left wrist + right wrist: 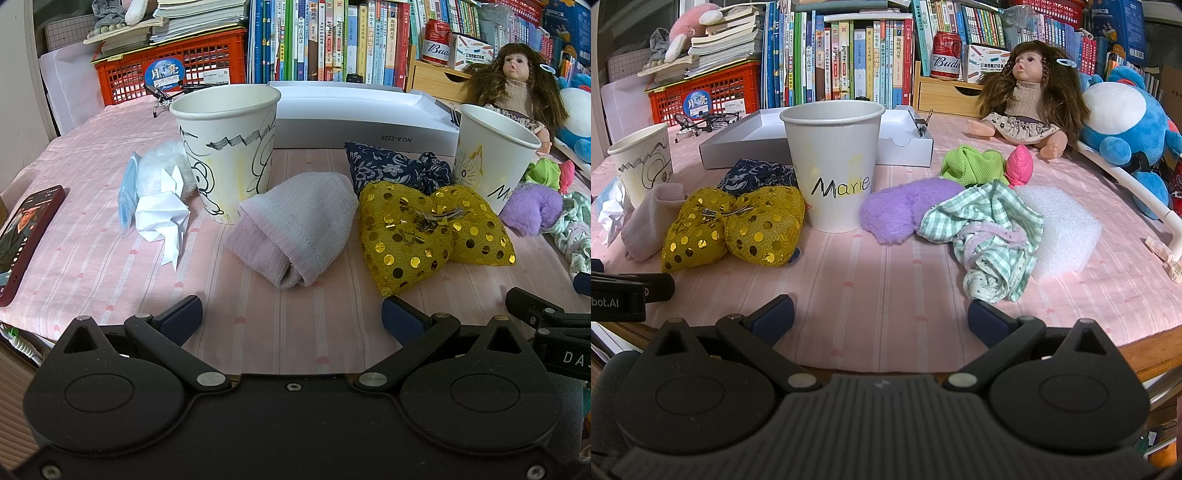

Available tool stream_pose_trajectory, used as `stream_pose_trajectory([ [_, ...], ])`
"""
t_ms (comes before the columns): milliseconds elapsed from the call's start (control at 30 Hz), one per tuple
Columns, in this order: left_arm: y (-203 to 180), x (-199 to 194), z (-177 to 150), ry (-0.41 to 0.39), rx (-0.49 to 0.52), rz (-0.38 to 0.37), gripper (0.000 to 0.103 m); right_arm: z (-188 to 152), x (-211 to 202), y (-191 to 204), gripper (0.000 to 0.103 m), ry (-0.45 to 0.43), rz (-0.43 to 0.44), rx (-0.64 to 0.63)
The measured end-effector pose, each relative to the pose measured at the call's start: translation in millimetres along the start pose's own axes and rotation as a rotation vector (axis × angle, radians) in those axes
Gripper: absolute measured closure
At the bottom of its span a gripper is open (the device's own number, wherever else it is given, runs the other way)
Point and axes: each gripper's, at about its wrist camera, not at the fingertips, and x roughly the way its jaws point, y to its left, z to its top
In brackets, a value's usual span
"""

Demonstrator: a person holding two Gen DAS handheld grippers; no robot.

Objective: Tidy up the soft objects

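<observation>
Both grippers, left and right, hang spread and empty at the near edge, the sock just ahead touching the cup, which a careless grab might topple.

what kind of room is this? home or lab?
Most likely a home, perhaps a child's room or study: packed books along the back, a doll and blue plush, and a pink cloth-covered table strewn with soft items.

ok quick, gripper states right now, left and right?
Left gripper: open, holding nothing, above the pink cloth short of the rolled towel.
Right gripper: open, holding nothing, facing the Marie cup.
</observation>
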Motion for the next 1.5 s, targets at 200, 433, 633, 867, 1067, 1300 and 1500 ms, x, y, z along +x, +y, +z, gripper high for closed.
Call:
stream_pose_trajectory([
  [200, 0.0, 0.1, 0.0, 0.0, 0.0, 0.0, 0.0, 0.3, 0.3, -0.1, 0.0, 0.0, 0.0, 0.0],
  [433, 0.0, 0.0, 0.0, -0.001, 0.0, 0.0, 0.0, 0.0, 0.0, 0.0, 0.0, 0.0, 0.0, 0.0],
  [633, 0.0, 0.0, 0.0, -0.001, 0.0, 0.0, 0.0, 1.1, -0.5, 0.2, 0.0, -0.002, -0.001, 0.001],
  [867, 0.2, 0.0, -0.1, -0.006, -0.001, 0.0, 0.0, -2.2, -0.4, 0.7, 0.0, -0.018, -0.008, 0.01],
  [1067, 1.9, 0.2, 0.4, -0.015, 0.004, -0.008, 0.0, -3.6, -2.0, 0.6, 0.0, -0.027, -0.009, 0.011],
  [1300, 5.2, -0.1, -4.0, -0.051, 0.001, -0.007, 0.0, -6.7, -3.9, 0.1, 0.0, -0.05, -0.006, 0.012],
  [1500, 7.5, -1.0, -7.2, -0.077, 0.004, -0.014, 0.0, -6.7, -4.8, 0.5, 0.0, -0.05, 0.003, 0.014],
])
